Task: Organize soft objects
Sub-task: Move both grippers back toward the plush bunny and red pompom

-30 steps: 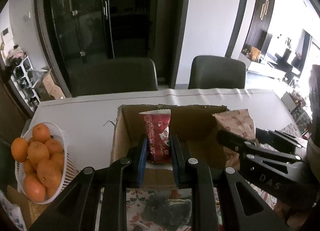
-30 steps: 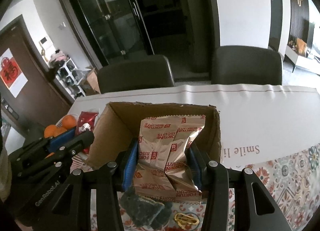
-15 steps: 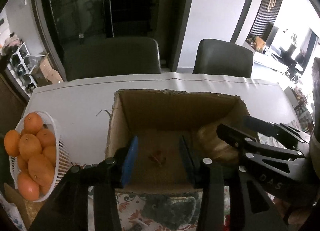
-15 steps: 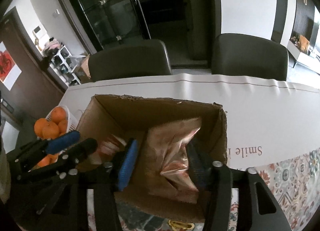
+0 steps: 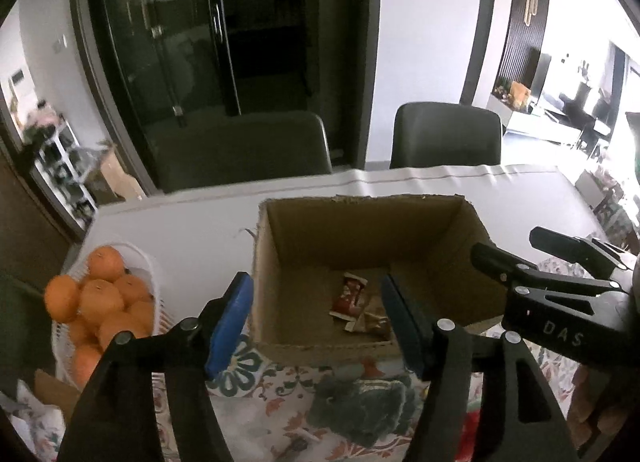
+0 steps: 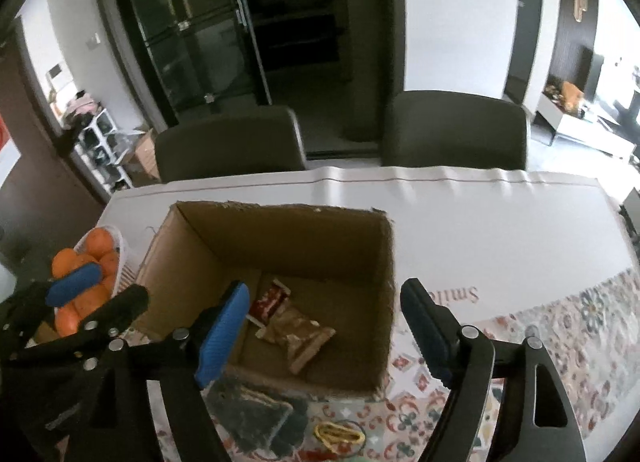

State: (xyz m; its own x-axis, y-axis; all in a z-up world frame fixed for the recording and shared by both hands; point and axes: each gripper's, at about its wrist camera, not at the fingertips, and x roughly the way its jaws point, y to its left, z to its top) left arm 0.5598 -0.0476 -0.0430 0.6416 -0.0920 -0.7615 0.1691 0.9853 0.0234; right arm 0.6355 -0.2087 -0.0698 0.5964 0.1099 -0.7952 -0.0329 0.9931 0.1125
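Note:
An open cardboard box (image 5: 360, 234) (image 6: 288, 242) stands on the table. On its floor lie a red snack packet (image 5: 347, 298) (image 6: 270, 299) and a gold biscuit packet (image 5: 372, 321) (image 6: 300, 336), side by side. My left gripper (image 5: 316, 322) hangs over the box's near left part, jaws opening, nothing between its blue pads. My right gripper (image 6: 324, 328) hangs over the near right part, jaws also opening and empty. Each gripper shows in the other's view: the right gripper (image 5: 508, 244) at the right edge, the left gripper (image 6: 104, 290) at the lower left.
A dark fuzzy soft thing (image 5: 360, 410) (image 6: 256, 418) lies on the patterned tablecloth in front of the box, with a yellow band (image 6: 338, 432) beside it. A white basket (image 5: 132, 249) (image 6: 120, 250) of oranges stands left of the box. Two dark chairs (image 6: 456, 129) stand behind the table.
Both grippers let go of their packets and opened. The red packet and the gold packet dropped to the box floor. Both grippers dipped towards the box, then drew back.

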